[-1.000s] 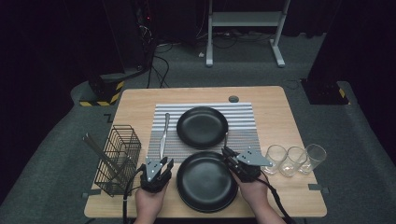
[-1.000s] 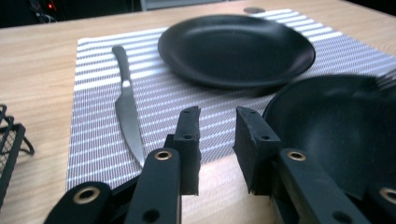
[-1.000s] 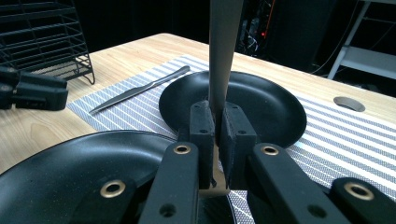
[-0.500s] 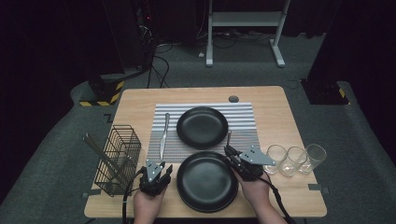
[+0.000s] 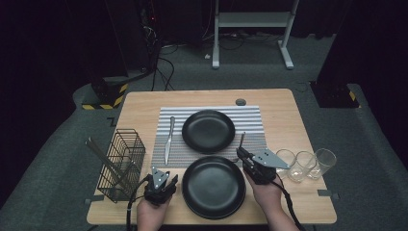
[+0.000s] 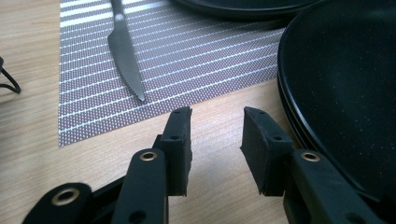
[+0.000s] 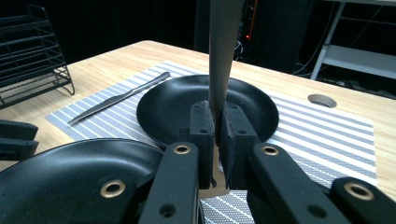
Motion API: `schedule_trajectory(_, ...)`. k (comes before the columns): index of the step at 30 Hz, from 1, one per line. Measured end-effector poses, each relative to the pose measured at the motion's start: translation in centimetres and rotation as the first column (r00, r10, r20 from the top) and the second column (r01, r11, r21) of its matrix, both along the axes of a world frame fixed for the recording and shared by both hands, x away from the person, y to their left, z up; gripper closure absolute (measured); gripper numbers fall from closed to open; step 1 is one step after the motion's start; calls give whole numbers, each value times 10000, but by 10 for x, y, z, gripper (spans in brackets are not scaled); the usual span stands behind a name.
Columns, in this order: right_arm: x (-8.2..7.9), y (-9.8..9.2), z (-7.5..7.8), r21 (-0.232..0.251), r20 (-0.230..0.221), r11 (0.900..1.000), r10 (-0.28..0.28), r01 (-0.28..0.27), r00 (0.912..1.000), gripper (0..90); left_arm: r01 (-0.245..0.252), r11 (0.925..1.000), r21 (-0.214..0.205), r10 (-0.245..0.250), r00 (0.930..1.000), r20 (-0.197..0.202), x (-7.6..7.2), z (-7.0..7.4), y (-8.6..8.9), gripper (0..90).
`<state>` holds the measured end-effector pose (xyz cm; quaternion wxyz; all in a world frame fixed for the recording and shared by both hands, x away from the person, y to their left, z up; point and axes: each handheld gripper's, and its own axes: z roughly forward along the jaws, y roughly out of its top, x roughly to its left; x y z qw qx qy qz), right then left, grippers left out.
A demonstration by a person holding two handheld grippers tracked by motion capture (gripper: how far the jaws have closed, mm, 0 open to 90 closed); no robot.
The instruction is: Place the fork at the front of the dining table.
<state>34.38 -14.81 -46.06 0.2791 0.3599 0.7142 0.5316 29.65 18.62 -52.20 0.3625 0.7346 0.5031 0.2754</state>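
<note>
Dark floor and black curtains ring the pale wooden counter [image 5: 288, 125], whose near edge runs just under the person's hands. At the right gripper [image 7: 217, 122] the jaws are clamped on a slim metal utensil handle [image 7: 223, 51]; which piece of cutlery it is cannot be told. In the right gripper view the handle stands nearly upright above the jaws; in the high view its long axis runs away from the person, its free end over the striped placemat [image 5: 250, 115] just right of the far black plate [image 5: 208, 131]. Left of that gripper lies the near black plate [image 5: 213, 185], its rim close to the counter's front edge and partly overlapping the placemat's near border. To the gripper's right three clear glasses [image 5: 305, 163] stand in a row, leaving a bare strip of wood toward the right edge.

The left gripper [image 6: 215, 128] sits low at the near plate's left rim; its jaws stand apart with nothing between them and have just been opening. Ahead of them is open wood up to the placemat's corner, where a table knife [image 6: 125, 51] lies with its tip toward the person and its length running away. A black wire cutlery basket [image 5: 122, 163] stands by the counter's left edge, beside the left gripper
</note>
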Motion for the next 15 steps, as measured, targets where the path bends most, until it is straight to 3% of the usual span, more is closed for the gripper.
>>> schedule_trajectory(15,5,-10,-2,11,-61,9992,-397,397,9992,842,139,9998,149,-133,9991,-414,0,-5,1,577)
